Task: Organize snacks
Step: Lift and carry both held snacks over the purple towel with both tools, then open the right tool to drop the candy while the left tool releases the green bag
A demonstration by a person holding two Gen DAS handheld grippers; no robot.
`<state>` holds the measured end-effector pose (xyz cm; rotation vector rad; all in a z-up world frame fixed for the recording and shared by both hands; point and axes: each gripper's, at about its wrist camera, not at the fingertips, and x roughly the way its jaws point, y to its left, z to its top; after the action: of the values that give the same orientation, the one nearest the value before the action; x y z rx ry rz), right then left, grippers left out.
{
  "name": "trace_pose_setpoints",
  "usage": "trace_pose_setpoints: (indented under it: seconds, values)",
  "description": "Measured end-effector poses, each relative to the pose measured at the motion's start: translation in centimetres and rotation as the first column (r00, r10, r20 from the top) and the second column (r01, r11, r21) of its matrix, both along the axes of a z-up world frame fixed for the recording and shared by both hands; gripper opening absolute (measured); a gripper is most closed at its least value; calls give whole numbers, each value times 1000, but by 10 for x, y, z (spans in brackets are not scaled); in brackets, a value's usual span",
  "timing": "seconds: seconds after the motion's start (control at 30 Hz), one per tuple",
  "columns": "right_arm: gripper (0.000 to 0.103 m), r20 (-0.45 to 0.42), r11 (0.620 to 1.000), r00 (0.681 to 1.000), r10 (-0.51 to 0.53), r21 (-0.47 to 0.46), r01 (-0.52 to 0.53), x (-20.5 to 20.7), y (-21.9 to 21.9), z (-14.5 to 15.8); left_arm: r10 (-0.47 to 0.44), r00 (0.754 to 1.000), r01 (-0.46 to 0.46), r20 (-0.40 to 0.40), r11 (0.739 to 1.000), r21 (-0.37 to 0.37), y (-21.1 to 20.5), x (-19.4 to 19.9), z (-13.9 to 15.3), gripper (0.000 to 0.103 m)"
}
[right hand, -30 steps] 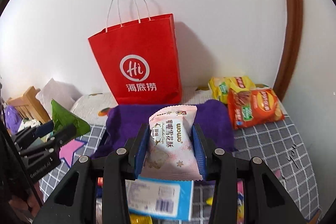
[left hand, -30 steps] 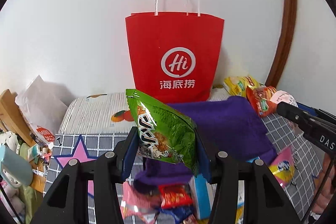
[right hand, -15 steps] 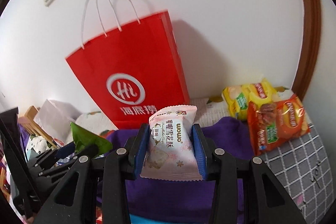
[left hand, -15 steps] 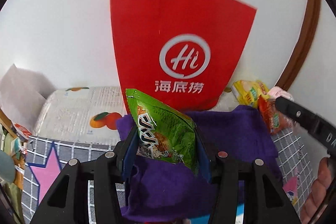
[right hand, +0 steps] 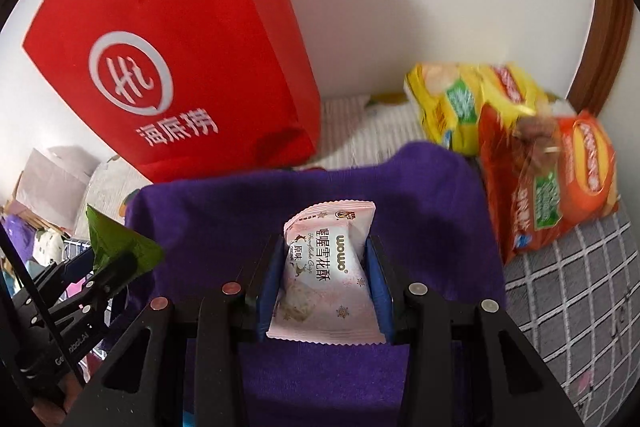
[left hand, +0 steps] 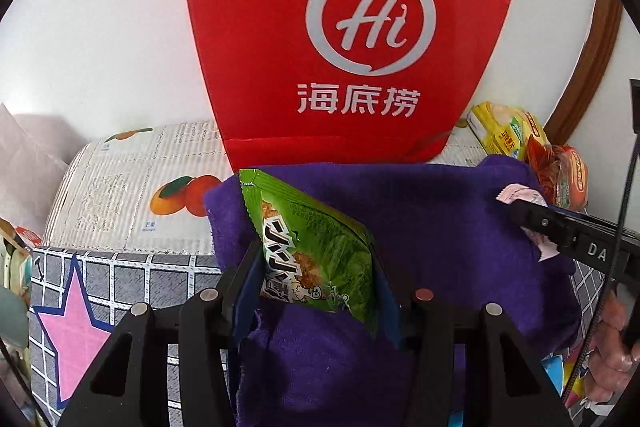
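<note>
White wall behind, red bag upright on the bed, purple cloth spread before it. We hover over that cloth: left gripper narrowly clamped on the green packet, right gripper likewise pinching the pink packet. Chip bags wait far right. Best we lower both flat, well apart, then release gently.
</note>
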<state>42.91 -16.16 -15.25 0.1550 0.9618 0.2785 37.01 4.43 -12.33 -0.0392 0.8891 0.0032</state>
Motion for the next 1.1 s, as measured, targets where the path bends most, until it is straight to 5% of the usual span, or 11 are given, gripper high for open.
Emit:
trace_pose_setpoints:
  seconds: [1.1]
  values:
    - [43,-84,995,996,-42,-89,35,11,-4,-23,-41,994,38,-106,999,-35,-10,10,-26,49]
